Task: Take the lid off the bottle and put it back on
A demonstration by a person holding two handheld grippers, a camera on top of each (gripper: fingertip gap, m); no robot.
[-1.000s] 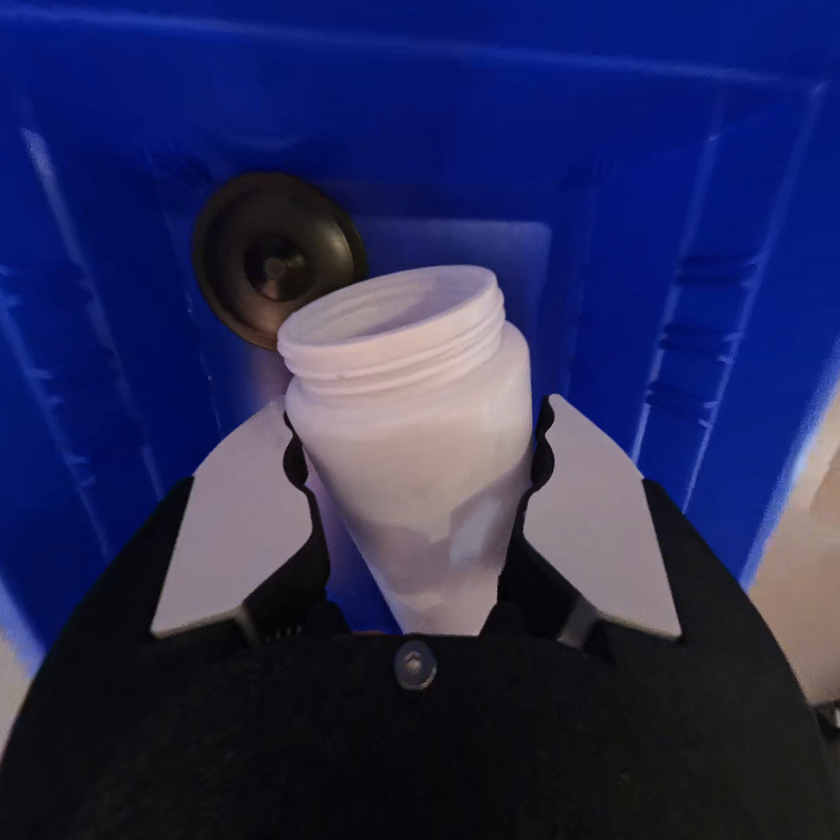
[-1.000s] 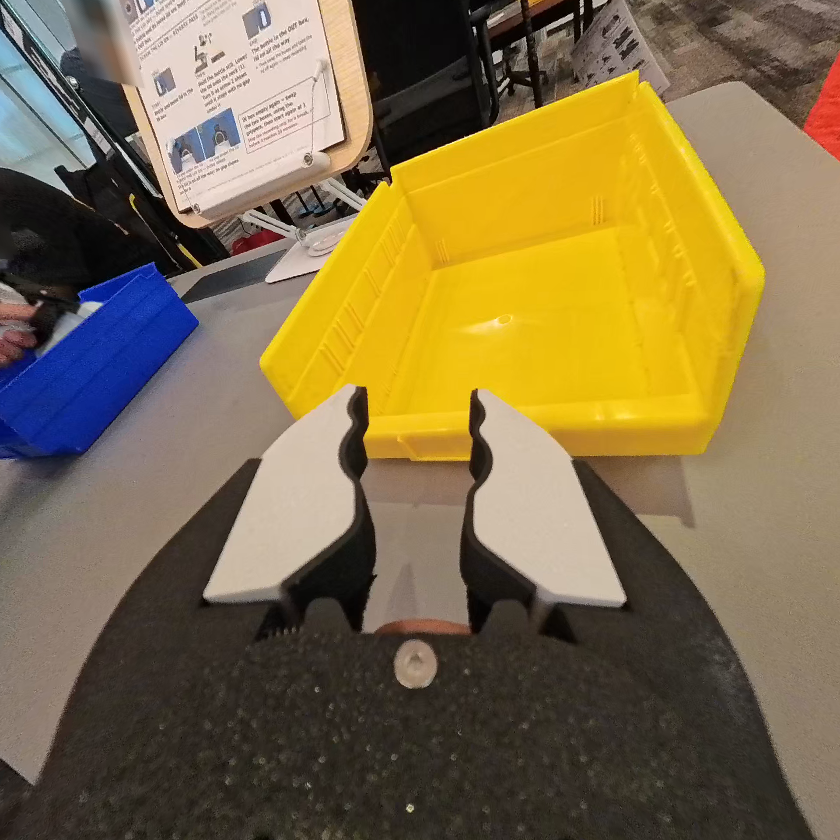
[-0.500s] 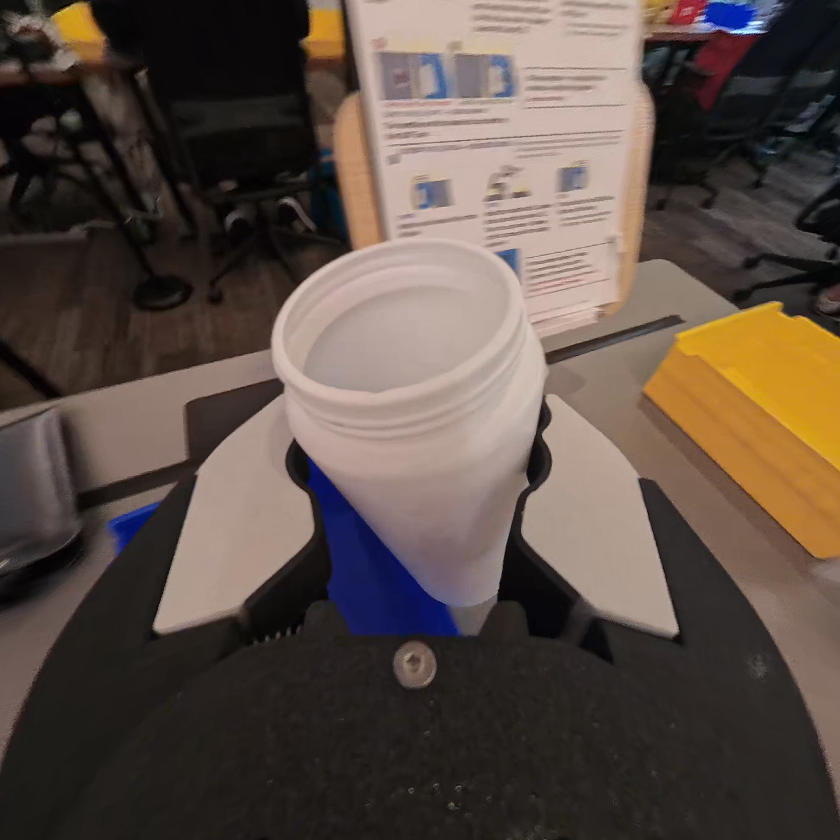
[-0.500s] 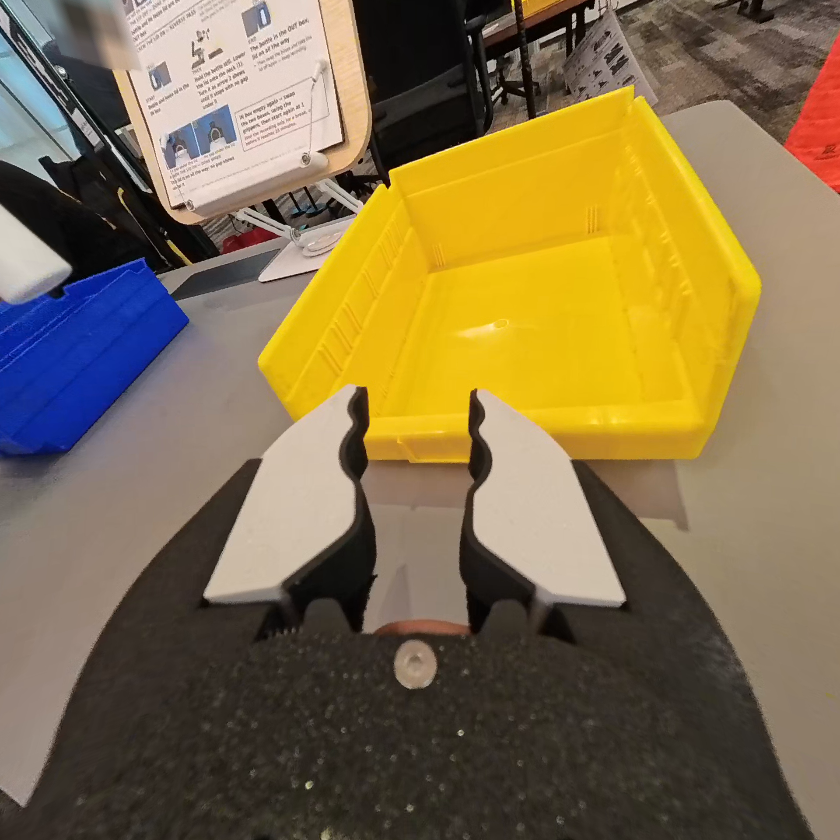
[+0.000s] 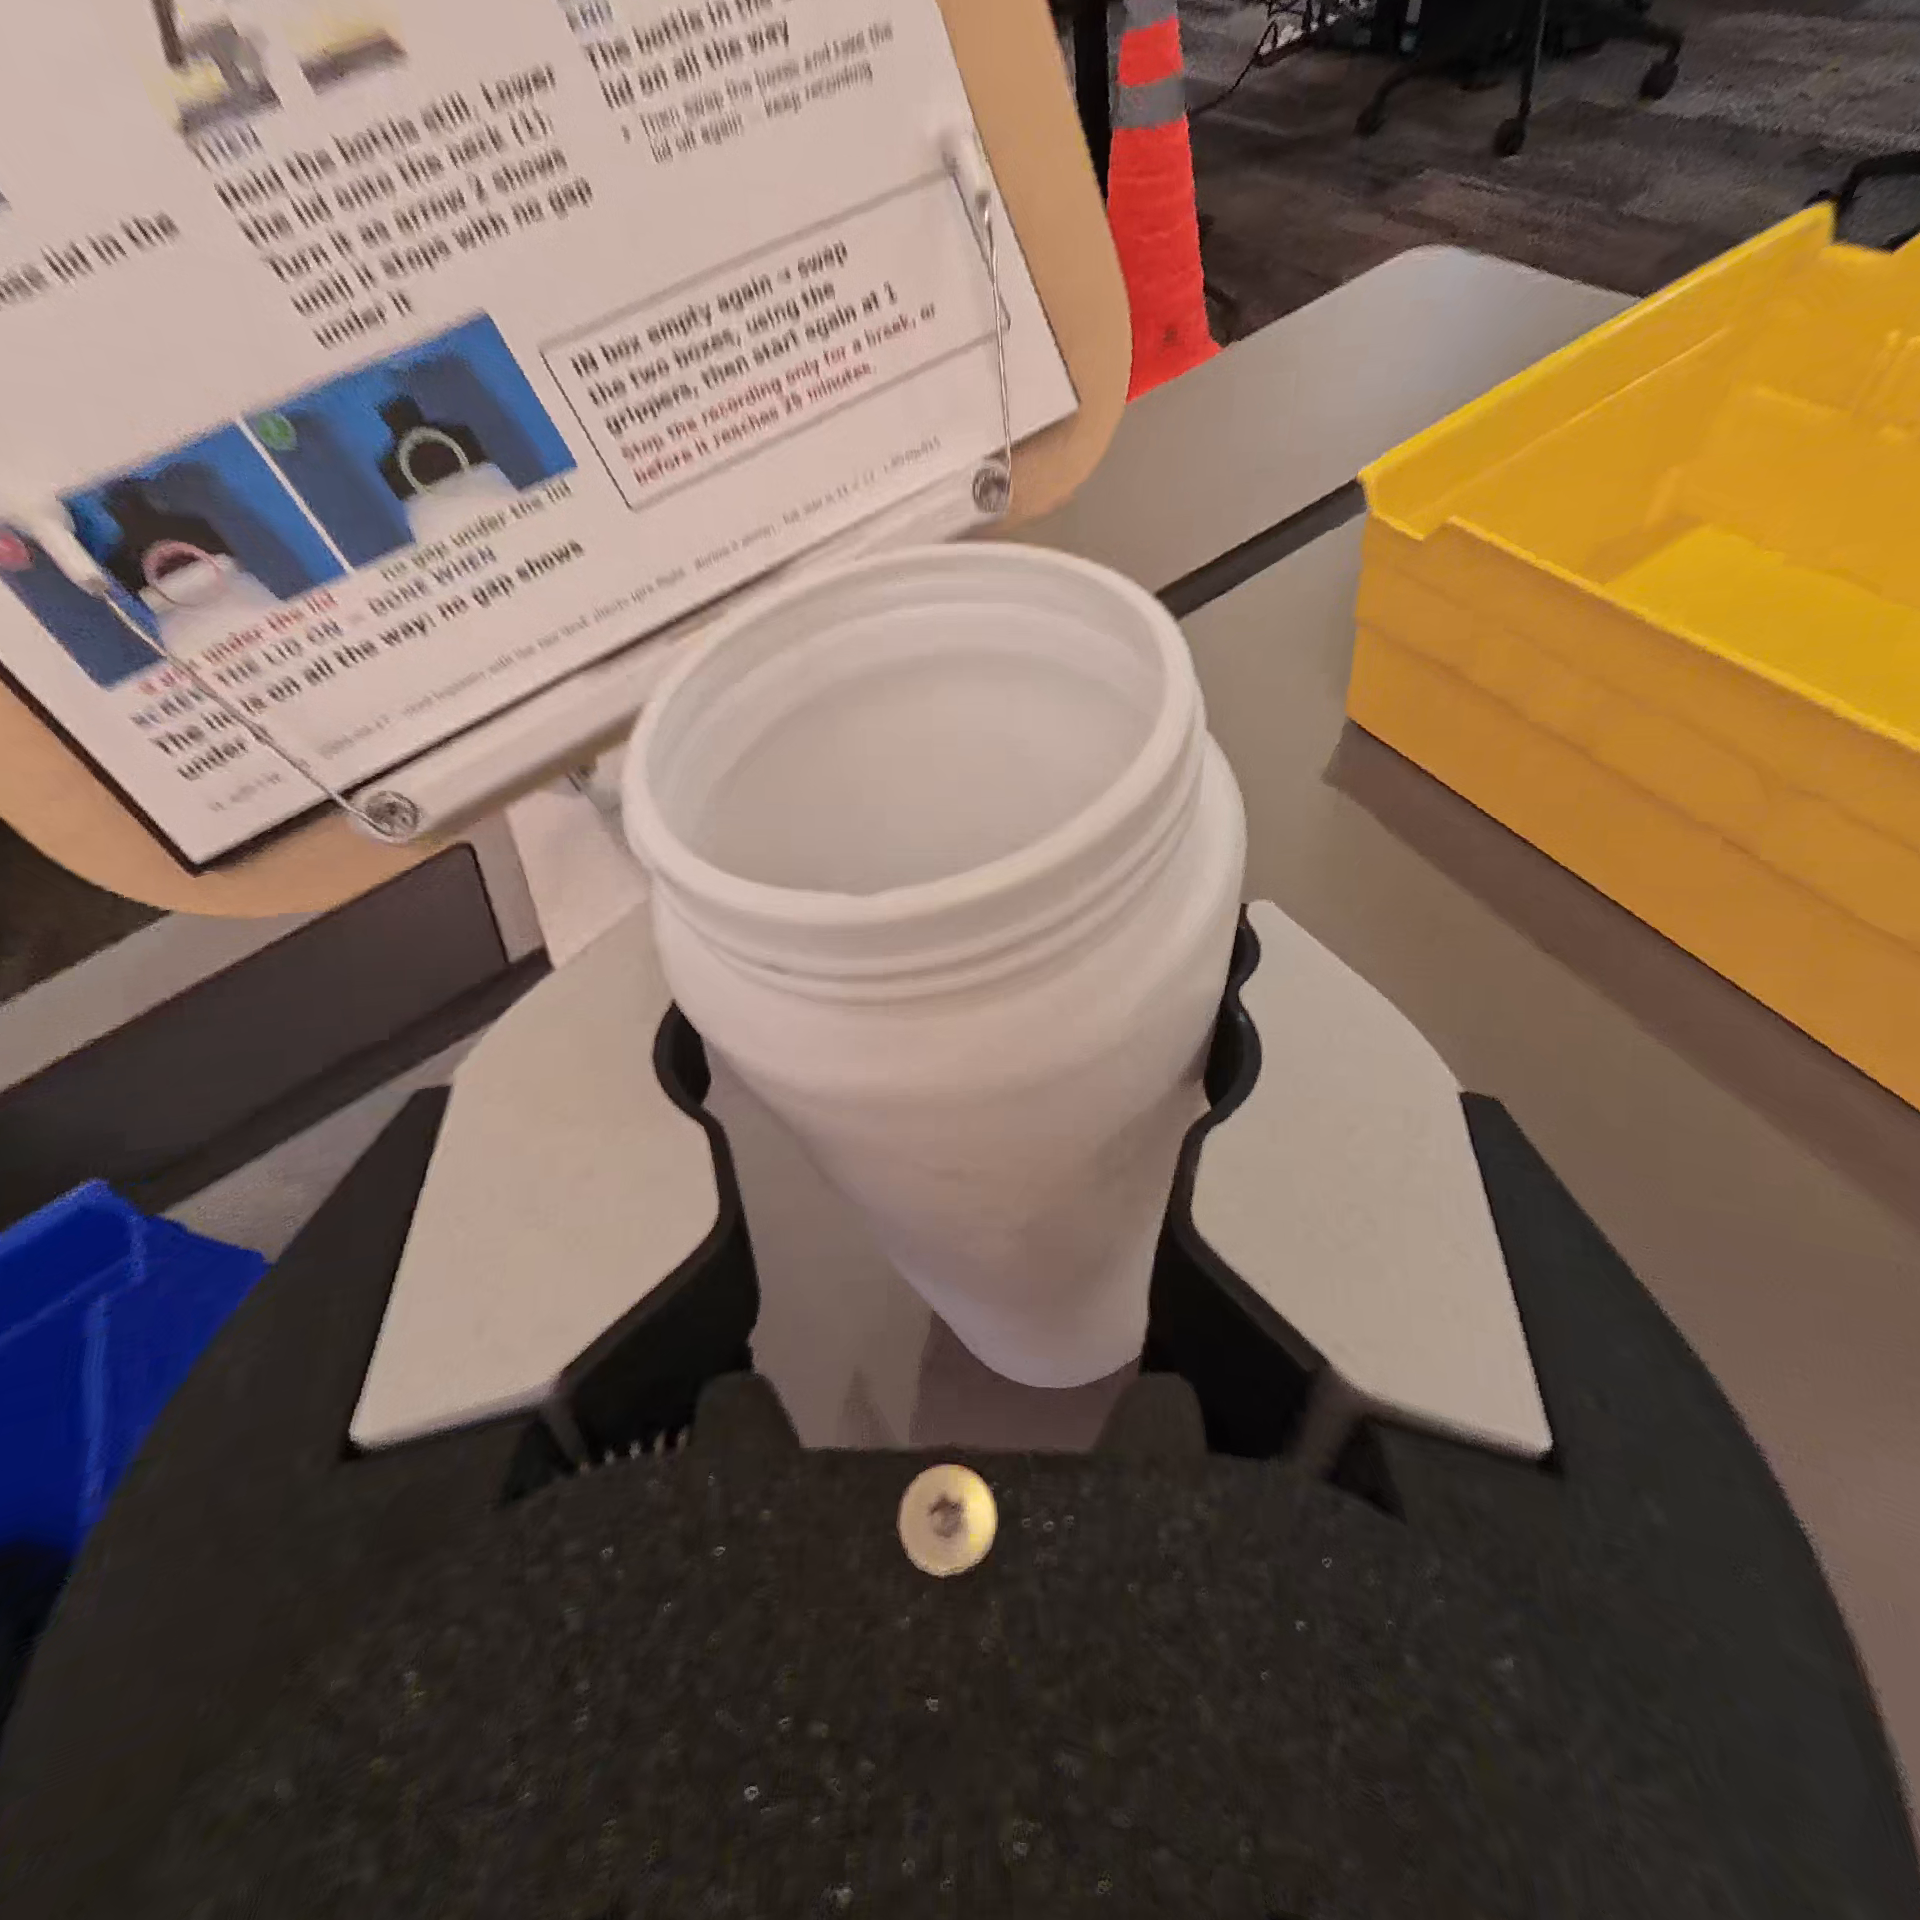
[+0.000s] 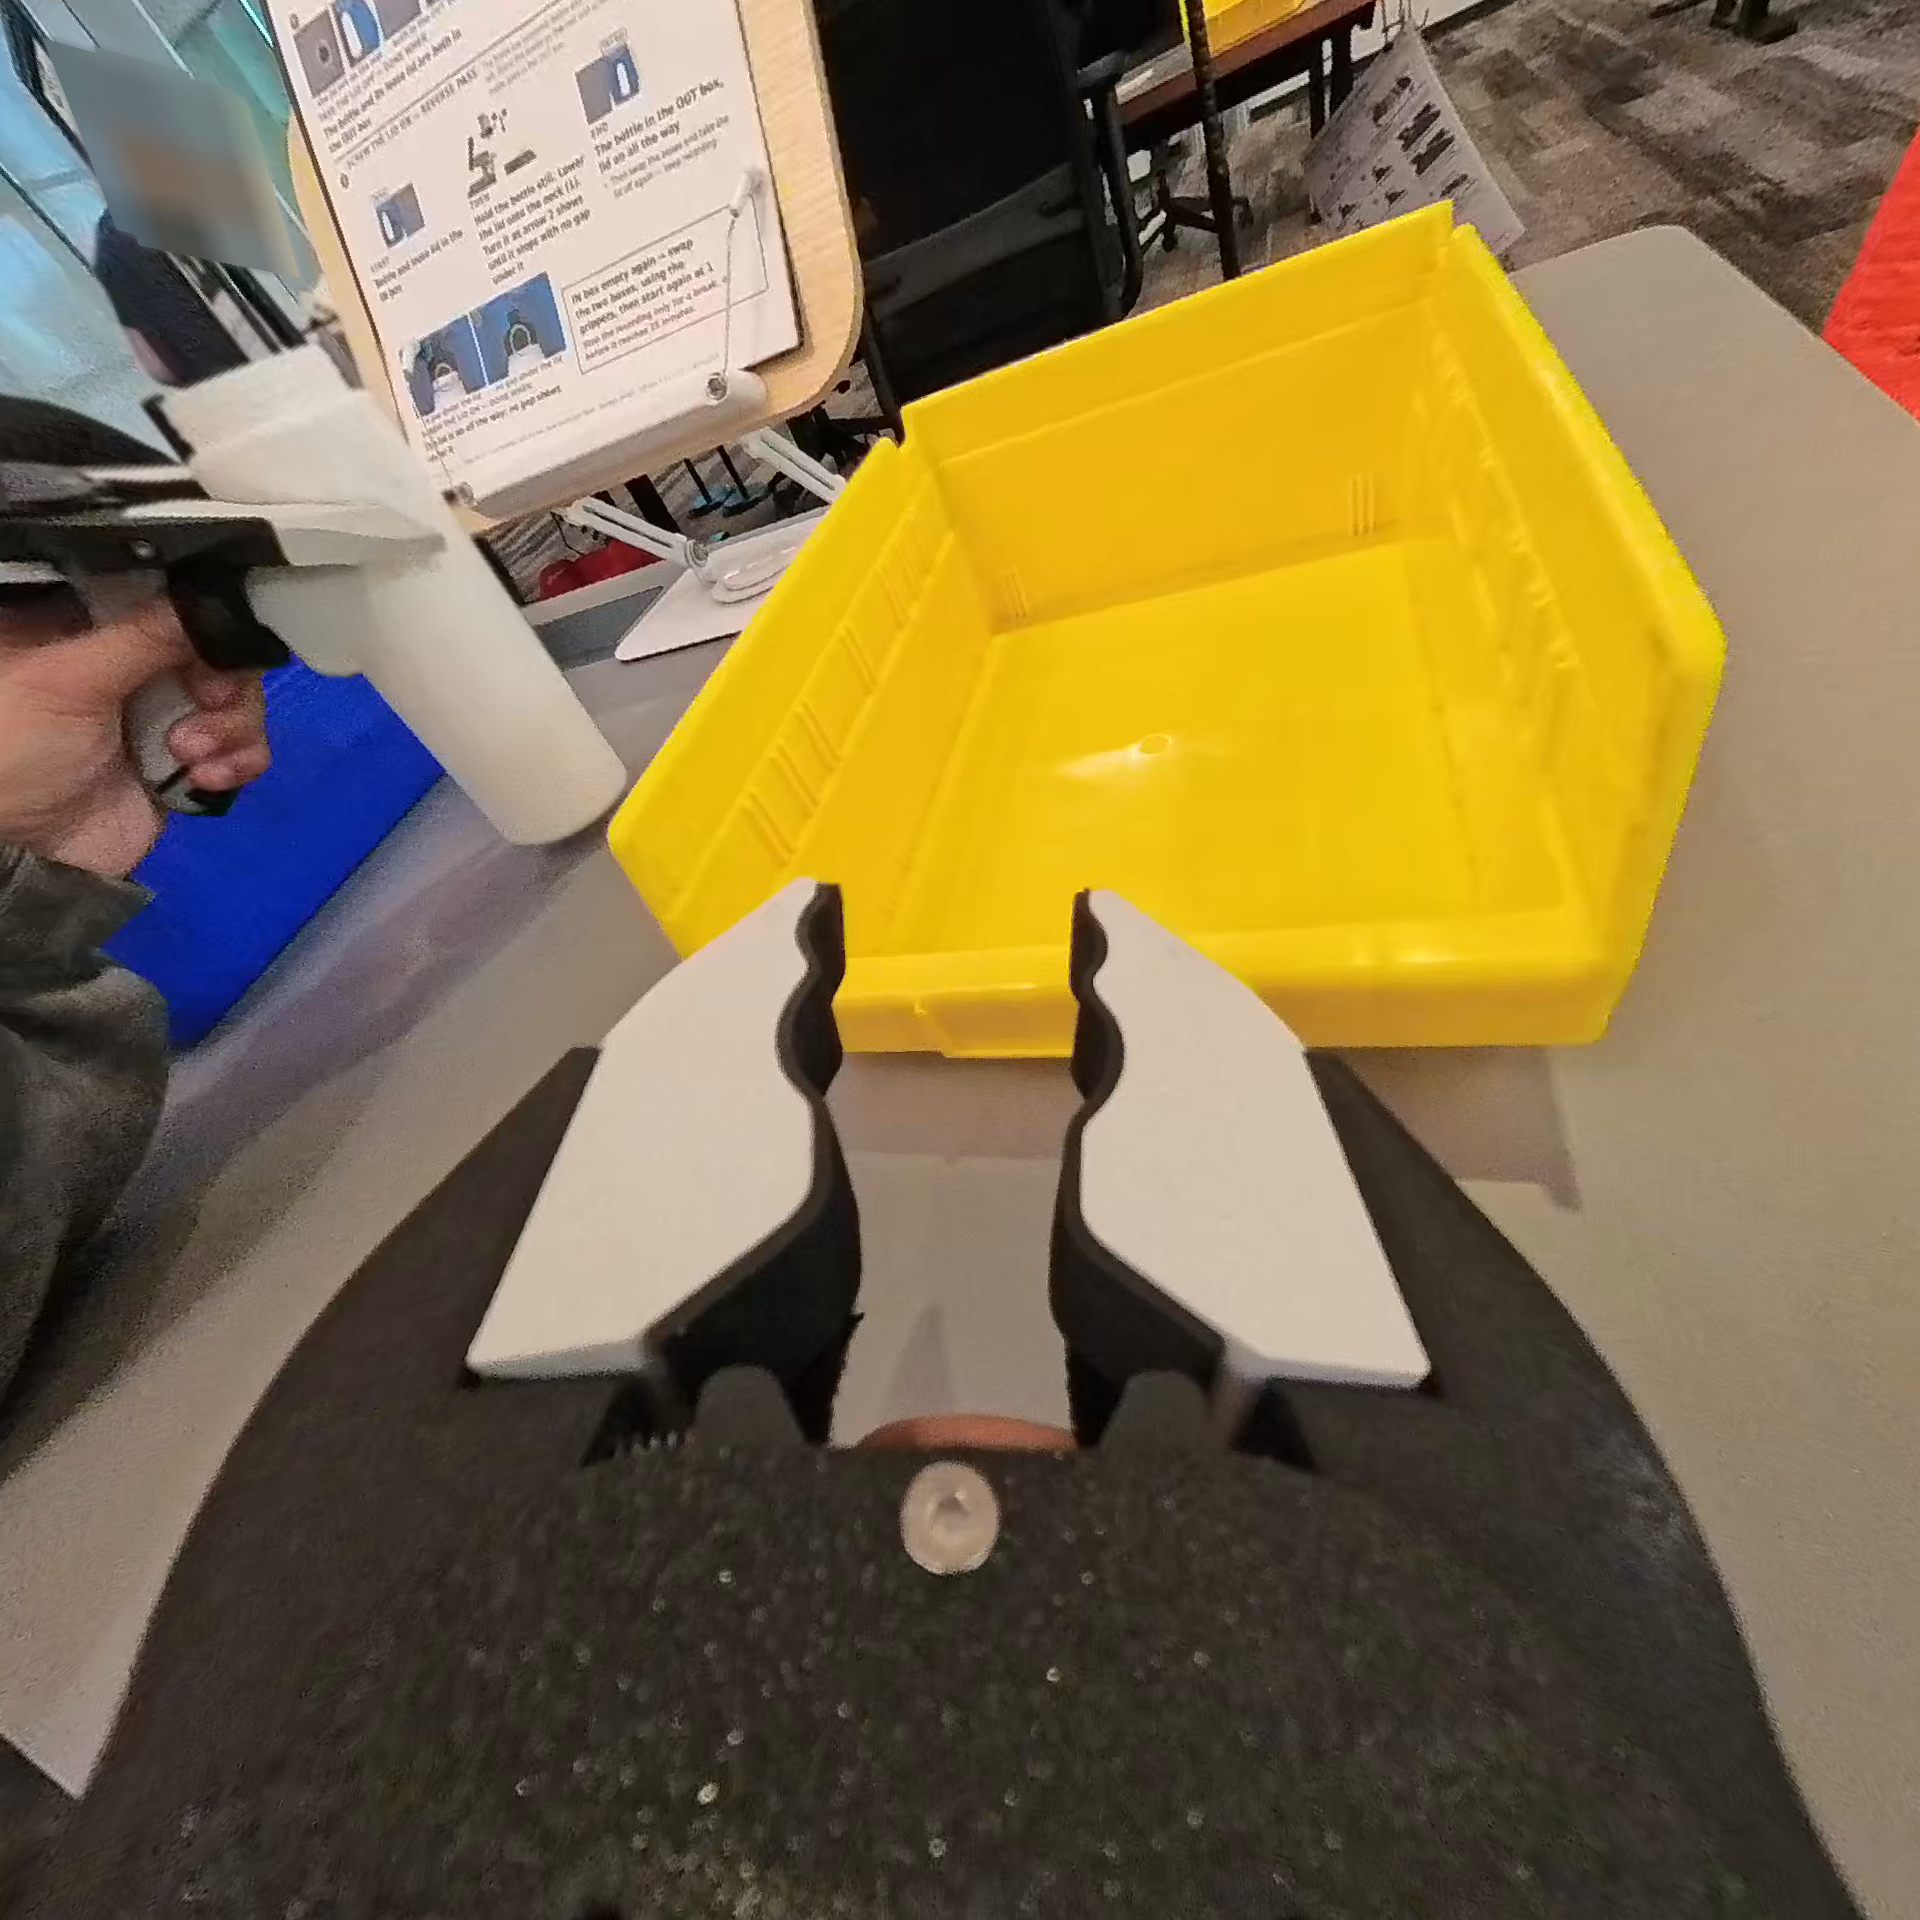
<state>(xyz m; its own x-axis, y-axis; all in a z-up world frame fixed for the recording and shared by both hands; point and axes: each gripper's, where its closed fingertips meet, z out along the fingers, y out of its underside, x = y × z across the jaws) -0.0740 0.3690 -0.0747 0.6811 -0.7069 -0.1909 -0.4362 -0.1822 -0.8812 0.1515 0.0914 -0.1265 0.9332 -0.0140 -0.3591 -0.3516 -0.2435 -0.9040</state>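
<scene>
Two grippers are counted. The left gripper (image 5: 951, 1023) is pinched on one white bottle (image 5: 935, 935), gripped by its body between the two dark finger pads, with the lidless threaded mouth tilted up and away from the camera. No lid is seen on the bottle or elsewhere in either view. In the right wrist view the same bottle (image 6: 436, 665) is seen held off the table, its base slanting down toward the near left corner of the yellow bin, with a person's hand (image 6: 94, 727) wrapped around the left gripper's handle.

The right gripper (image 6: 954, 925) is held with its fingers parted and nothing between them; it is poised above the table just in front of the yellow bin's low front wall.

Two bins are counted: one yellow bin (image 6: 1621, 665), with a bare floor, and one blue bin (image 6: 281, 831), seen to the left behind the held bottle. Both are set on one grey table (image 6: 1714, 1195). One wooden board carrying a printed instruction sheet (image 5: 520, 343) is propped behind the table on a stand.

Beyond the table, a carpeted floor, dark office chairs and one orange traffic cone (image 5: 1153, 208) are seen. The bottle is positioned well left of the right gripper, apart from it, and near the yellow bin's left edge.
</scene>
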